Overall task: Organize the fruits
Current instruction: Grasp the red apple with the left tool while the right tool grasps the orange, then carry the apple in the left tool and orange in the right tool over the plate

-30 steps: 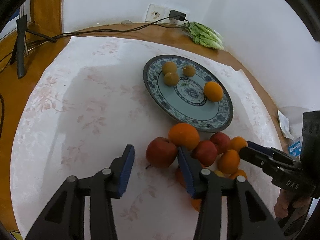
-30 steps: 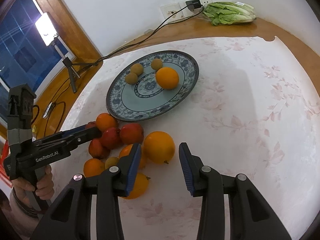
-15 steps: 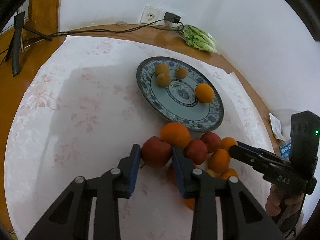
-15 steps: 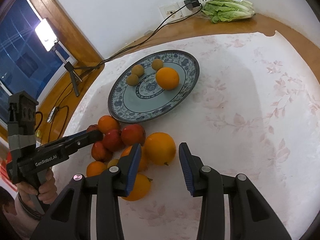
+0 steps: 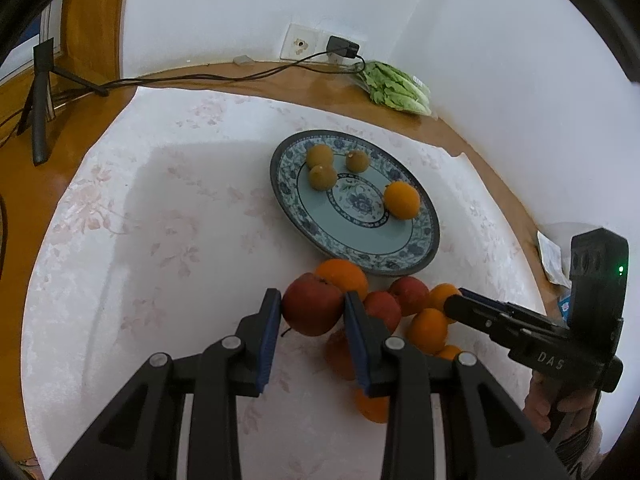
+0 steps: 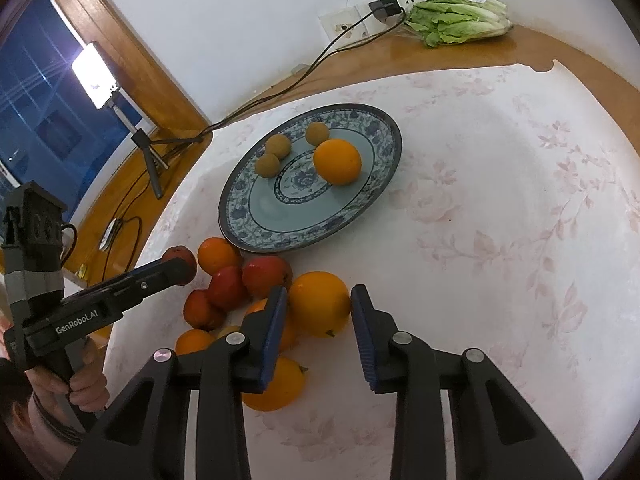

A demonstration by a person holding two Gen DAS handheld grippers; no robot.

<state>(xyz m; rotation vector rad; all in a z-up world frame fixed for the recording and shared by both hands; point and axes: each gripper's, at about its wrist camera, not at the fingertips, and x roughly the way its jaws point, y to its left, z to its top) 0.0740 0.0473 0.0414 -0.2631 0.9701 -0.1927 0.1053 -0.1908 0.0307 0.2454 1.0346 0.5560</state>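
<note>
The left tool (image 5: 311,316) is clamped on a red apple (image 5: 313,309), a blue pad pressed to each side, at the near-left edge of the loose fruit pile. The right tool (image 6: 319,309) has its jaws closing around a big orange (image 6: 319,303); the left pad touches the fruit and the right pad sits at its edge, so the squeeze is only just made. That orange lies on the right of the pile, on the cloth (image 6: 500,240) over the counter (image 6: 460,56).

The pile sits just in front of the plate (image 6: 240,216): more red apples (image 6: 266,276) and small oranges (image 6: 218,255) bunched together, touching, with another orange (image 6: 276,388) partly under the right tool's left finger. On the plate lie three small brownish fruits (image 6: 278,145) in a cluster at the far side and one orange (image 6: 337,161) beside them, apart from the rim.

A hand (image 6: 86,384) grips the left tool's handle at the lower left of the right view. A head of lettuce (image 6: 460,24) lies on the bare counter by the wall, well apart from the plate.
</note>
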